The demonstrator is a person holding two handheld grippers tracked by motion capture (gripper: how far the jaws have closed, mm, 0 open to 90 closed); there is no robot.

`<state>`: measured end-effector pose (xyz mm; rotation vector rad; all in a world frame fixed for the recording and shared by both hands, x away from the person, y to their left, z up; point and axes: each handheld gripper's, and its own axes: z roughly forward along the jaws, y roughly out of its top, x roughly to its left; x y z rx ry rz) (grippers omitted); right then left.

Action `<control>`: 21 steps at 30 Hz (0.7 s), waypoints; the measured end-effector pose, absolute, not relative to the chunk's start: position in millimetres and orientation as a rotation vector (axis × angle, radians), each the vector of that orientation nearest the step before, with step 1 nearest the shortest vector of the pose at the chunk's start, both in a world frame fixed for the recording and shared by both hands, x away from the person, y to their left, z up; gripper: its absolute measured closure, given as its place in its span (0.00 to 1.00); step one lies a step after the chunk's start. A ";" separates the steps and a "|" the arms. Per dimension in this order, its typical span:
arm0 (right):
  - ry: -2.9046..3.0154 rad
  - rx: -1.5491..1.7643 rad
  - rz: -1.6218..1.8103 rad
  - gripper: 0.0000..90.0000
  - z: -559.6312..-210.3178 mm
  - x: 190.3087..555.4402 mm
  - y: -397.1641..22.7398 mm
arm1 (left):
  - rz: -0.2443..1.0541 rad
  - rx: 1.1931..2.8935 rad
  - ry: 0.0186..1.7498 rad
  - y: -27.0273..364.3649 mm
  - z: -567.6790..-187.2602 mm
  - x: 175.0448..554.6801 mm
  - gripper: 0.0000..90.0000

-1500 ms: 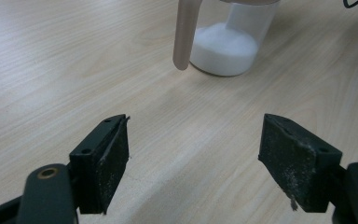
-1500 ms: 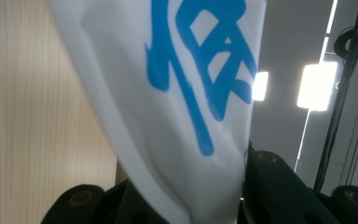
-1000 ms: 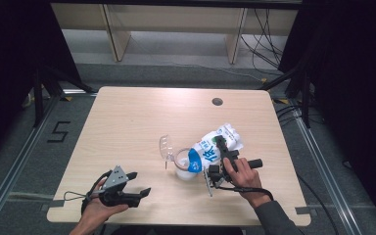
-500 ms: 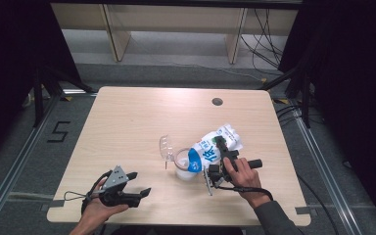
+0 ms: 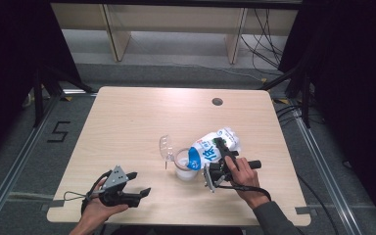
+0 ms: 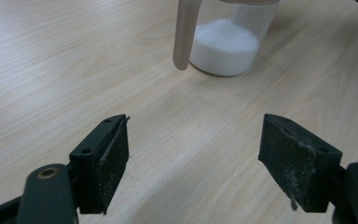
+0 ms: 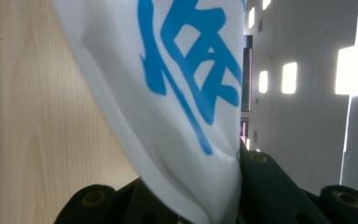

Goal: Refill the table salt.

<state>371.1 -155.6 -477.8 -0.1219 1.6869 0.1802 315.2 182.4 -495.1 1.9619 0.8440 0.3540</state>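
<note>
- High view: we use the clear container [image 5: 186,165] as landmark; it stands on the wooden table [image 5: 127,117], roughly centre and toward the person's edge.
- Its hinged clear lid [image 5: 165,147] is flipped open, standing up on the container's left-far side.
- White and blue bag [image 5: 214,147] is tilted, its lower blue end over the container's rim, its upper end up and to the right of the container.
- Right gripper [image 5: 219,159] sits just right of the container, clamped on the bag; the right hand [image 5: 242,171] holds it from the near side.
- Right gripper view: we see the bag [image 7: 177,93], white with blue printed characters, pinched between the black jaws at the bottom of frame. Light wood of the table [image 7: 23,93] shows on the left.
- Left gripper [image 5: 139,183] lies well to the left and nearer the person than the container, close to the table's near edge, held by the left hand [image 5: 98,208]. Its jaws point toward the container.
- Left gripper view: jaws spread wide, nothing between them, bare table [image 6: 74,70] underneath.
- Same view: the container [image 6: 228,37] is ahead of the left gripper [image 6: 193,154], apart from it, with white powder [image 6: 223,46] in the bottom. A beige tab [image 6: 185,32] hangs down its near side; we can't tell what part it is.
- Round hole [image 5: 217,102] in the table, far beyond the container toward the far edge.
</note>
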 end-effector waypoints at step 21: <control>1.767 -0.001 0.312 0.94 -473.7 369.8 -158.0 | 0.356 1.970 0.841 182.8 -494.9 315.1 0.27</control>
